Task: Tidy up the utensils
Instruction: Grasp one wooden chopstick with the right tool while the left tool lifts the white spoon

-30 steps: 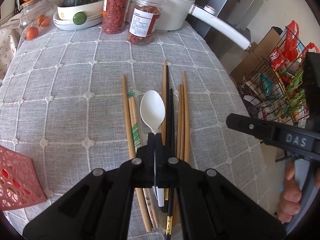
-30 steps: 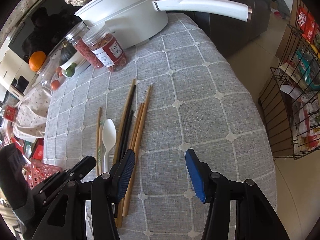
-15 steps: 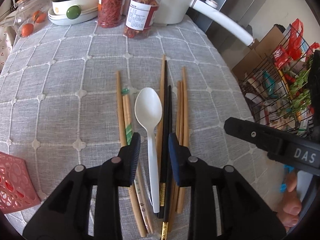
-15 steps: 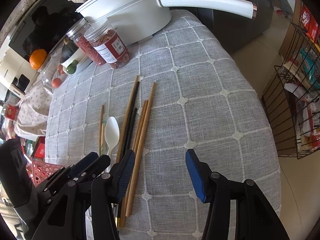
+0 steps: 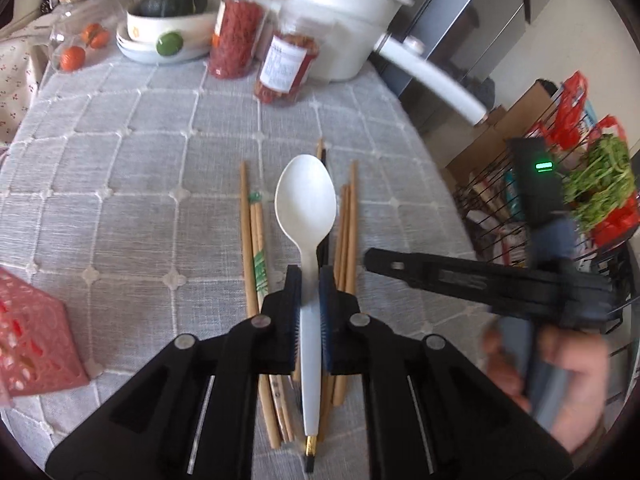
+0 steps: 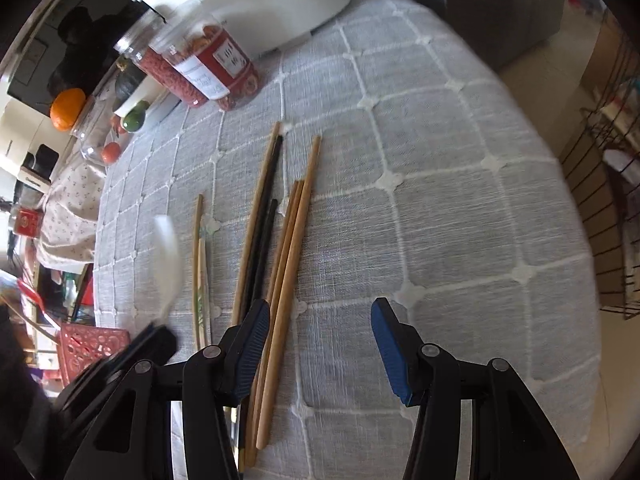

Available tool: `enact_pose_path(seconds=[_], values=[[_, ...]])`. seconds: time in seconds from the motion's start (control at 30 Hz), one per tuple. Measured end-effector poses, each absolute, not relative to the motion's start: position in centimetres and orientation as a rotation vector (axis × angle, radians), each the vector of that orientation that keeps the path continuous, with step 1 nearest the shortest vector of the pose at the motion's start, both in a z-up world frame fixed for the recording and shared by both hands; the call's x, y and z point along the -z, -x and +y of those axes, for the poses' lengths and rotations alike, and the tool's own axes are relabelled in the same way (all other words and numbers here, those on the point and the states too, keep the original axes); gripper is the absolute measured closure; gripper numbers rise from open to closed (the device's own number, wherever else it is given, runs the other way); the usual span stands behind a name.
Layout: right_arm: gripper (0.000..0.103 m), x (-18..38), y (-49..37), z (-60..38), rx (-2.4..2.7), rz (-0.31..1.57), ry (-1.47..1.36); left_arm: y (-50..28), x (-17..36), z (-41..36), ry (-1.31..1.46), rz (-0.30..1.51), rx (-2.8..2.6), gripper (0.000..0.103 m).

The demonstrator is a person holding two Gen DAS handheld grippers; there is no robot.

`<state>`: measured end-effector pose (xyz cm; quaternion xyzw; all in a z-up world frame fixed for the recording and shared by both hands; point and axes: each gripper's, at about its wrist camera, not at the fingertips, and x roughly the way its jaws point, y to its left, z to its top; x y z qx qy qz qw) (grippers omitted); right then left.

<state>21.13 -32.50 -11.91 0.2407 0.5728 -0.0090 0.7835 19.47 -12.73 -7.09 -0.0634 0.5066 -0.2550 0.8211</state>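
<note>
The left gripper is clenched on the handle of a white plastic spoon, its blue pads pressing both sides just below the neck. The spoon points straight ahead from the jaws, bowl facing up, handle running back between the fingers. In the right wrist view the spoon shows as a pale blur off to the left, raised above the cloth.

Directly beneath the left gripper lie the chopsticks: pale wooden ones to the left of the spoon, one with green print, and more wooden ones to its right, with a black one poking out under the spoon's handle end. They rest on a grey checked tablecloth.

The right gripper hangs over the same cloth, jaws apart and easing inward, with nothing pressed between the pads. Its left finger sits just over the right-hand bundle of chopsticks; bare cloth lies between the fingers. A hand holds its grip.

Left of the left gripper, at the edge, sits a pink openwork basket.

Farther ahead stand two clear jars of red contents, then a white pot with a long handle. Beside these, a bowl holds a dark green squash. To the right, off the table, is a wire rack of groceries.
</note>
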Motion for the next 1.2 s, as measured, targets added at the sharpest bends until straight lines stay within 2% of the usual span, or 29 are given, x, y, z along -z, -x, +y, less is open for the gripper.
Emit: enact_pose_path(seconds=[0.07,0.2,0.47,0.73,0.9,1.2], values=[[0.059,12.8,-21.7,-32.3,0.008,1.241,-0.532,-18.5,5.5,-11.6,0.157,1.042,0.555,0.093],[0.079,12.8,-22.2,-32.1,-0.077,1.237,-0.624,-16.8,2.2,-9.2,0.187,0.977,0.597,0.093],[0.093,12.5,-23.1,-29.0,-0.036,1.251,-0.417,-13.8,-1.0,-6.1,0.128,0.830,0.547,0.093],[0.092,11.9,-23.1,-26.0,-0.033,1.283,-0.293,-14.0,-0.8,-5.7,0.118,0.806,0.523,0.093],[0.095,12.2,-23.0,-27.1,-0.051,1.279,-0.349,-13.4,-1.4,-5.5,0.112,0.771,0.520,0.093],[0.096,9.0,-21.7,-26.7,-0.083,1.178,-0.295,-13.5,-2.1,-4.7,0.142,0.717,0.526,0.093]])
